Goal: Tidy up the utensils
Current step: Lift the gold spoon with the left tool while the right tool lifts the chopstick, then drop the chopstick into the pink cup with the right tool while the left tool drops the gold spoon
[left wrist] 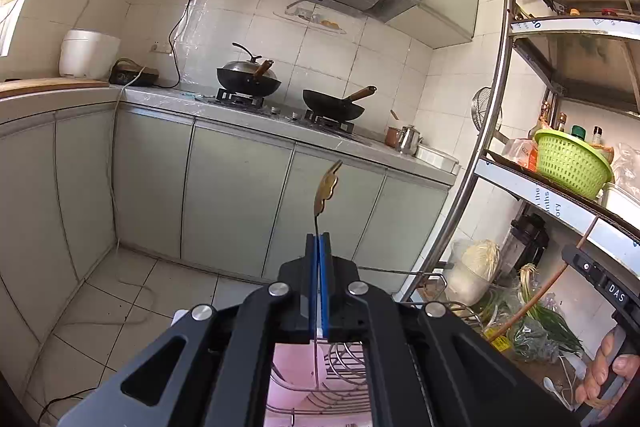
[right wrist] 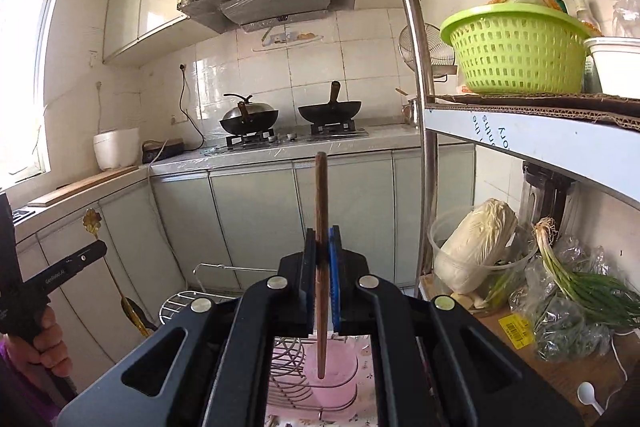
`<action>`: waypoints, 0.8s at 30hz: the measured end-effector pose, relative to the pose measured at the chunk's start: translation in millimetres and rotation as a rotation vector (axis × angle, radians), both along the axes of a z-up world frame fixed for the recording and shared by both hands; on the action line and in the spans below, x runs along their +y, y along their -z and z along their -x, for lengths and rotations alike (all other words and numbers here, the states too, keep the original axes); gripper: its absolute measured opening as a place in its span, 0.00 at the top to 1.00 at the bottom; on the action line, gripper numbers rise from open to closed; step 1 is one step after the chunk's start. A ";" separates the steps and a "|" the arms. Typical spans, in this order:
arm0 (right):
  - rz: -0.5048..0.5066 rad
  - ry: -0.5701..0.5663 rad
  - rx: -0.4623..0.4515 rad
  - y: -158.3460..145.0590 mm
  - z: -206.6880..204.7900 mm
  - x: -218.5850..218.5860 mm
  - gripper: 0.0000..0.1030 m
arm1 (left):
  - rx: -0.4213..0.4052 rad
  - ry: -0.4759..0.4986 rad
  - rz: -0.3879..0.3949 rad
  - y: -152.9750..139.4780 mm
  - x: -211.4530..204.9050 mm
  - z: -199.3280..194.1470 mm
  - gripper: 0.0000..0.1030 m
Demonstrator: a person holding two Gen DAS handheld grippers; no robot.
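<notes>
My left gripper (left wrist: 319, 239) is shut on a thin gold spoon (left wrist: 327, 187) whose ornate handle end sticks up past the fingertips. From the right wrist view the same gold spoon (right wrist: 130, 307) hangs bowl-down from the left gripper (right wrist: 94, 249). My right gripper (right wrist: 321, 233) is shut on a brown wooden chopstick (right wrist: 321, 195) held upright; its lower end reaches down over a pink container (right wrist: 332, 367). A wire dish rack (right wrist: 180, 301) sits below both grippers and also shows in the left wrist view (left wrist: 344, 359).
A metal shelf unit (right wrist: 532, 139) stands at the right with a green basket (right wrist: 516, 51), cabbage (right wrist: 476, 243), scallions (right wrist: 588, 287) and a white plastic spoon (right wrist: 588, 397). Across the floor, the counter (left wrist: 280, 123) holds two woks (left wrist: 248, 77) and a rice cooker (left wrist: 88, 53).
</notes>
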State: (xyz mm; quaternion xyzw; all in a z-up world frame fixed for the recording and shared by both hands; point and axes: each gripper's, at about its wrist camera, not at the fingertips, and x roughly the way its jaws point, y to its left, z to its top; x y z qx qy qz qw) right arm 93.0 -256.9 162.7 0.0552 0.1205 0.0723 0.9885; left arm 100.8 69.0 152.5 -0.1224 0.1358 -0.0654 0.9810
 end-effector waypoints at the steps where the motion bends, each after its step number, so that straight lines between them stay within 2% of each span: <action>1: 0.001 0.002 0.006 3.0 -4.0 0.1 0.94 | -0.003 -0.005 -0.007 1.6 -0.7 -4.2 0.99; 8: 0.001 0.018 0.066 26.7 -26.4 -3.6 0.94 | 0.000 -0.022 -0.063 25.1 -10.6 -27.3 0.99; 18: -0.043 -0.013 0.190 73.7 -34.2 -4.6 0.94 | 0.107 0.045 -0.091 76.8 -26.5 -24.9 0.99; 22: -0.052 -0.030 0.240 91.6 -33.5 -0.7 0.94 | 0.162 0.040 -0.105 97.1 -30.4 -26.0 0.99; 24: -0.040 -0.024 0.233 95.8 -29.7 2.0 0.94 | 0.185 0.039 -0.101 103.6 -29.8 -28.0 0.99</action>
